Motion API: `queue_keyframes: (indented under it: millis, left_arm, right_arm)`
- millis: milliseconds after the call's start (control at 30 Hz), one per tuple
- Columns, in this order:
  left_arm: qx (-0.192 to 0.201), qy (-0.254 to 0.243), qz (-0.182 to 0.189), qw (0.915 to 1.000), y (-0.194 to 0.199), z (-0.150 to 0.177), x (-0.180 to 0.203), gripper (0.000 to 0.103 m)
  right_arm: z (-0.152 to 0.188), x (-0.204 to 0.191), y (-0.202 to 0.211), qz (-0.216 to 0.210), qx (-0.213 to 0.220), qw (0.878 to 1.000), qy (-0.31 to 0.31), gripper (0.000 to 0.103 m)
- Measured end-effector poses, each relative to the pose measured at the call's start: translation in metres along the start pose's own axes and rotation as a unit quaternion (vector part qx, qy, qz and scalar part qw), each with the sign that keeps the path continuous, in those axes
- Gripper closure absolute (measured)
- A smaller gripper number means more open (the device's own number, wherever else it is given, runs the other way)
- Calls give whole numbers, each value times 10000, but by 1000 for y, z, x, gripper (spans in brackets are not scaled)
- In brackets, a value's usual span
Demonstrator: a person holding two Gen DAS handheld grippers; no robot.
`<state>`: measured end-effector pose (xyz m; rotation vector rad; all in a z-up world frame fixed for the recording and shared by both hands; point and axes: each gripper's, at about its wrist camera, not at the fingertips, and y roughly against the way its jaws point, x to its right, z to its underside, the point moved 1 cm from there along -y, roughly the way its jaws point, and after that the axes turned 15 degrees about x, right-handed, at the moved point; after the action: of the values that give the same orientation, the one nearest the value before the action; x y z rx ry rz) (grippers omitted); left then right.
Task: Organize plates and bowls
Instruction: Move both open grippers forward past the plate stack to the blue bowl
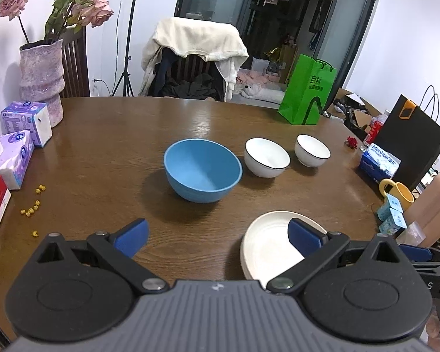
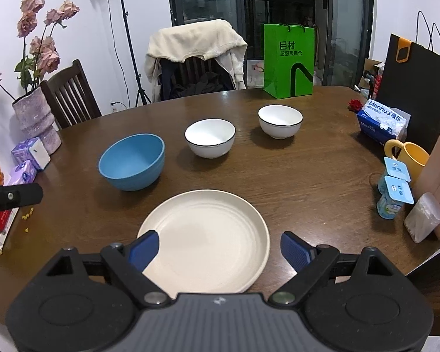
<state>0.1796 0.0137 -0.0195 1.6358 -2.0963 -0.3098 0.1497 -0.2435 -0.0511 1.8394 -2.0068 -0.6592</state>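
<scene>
A blue bowl (image 1: 202, 170) (image 2: 133, 161) stands mid-table. Two white bowls with black rims stand to its right: one (image 1: 267, 157) (image 2: 209, 138) close by, one (image 1: 312, 149) (image 2: 280, 121) further right. A cream plate (image 2: 208, 240) (image 1: 267, 246) lies at the near edge. My left gripper (image 1: 218, 239) is open and empty, above the table in front of the blue bowl, its right finger over the plate's edge. My right gripper (image 2: 220, 249) is open and empty, its fingers on either side of the plate's near part.
On the brown table (image 2: 308, 176) are a vase of flowers (image 1: 41, 82) and tissue packs (image 1: 26, 123) at left, a green bag (image 2: 289, 61) at the back, a black bag (image 2: 413, 82), tissue box (image 2: 381, 121), yellow mug (image 2: 410, 155) and yoghurt cups (image 2: 394, 190) at right. A draped chair (image 2: 196, 58) stands behind.
</scene>
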Motion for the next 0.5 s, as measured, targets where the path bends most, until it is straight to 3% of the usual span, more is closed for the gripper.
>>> queue_keyframes:
  millis: [500]
  left_arm:
    - [-121,81,5,9999,-19,-16,-41,0]
  right_arm:
    - [-8,-34,-28,-72,-68,9999,-39,13]
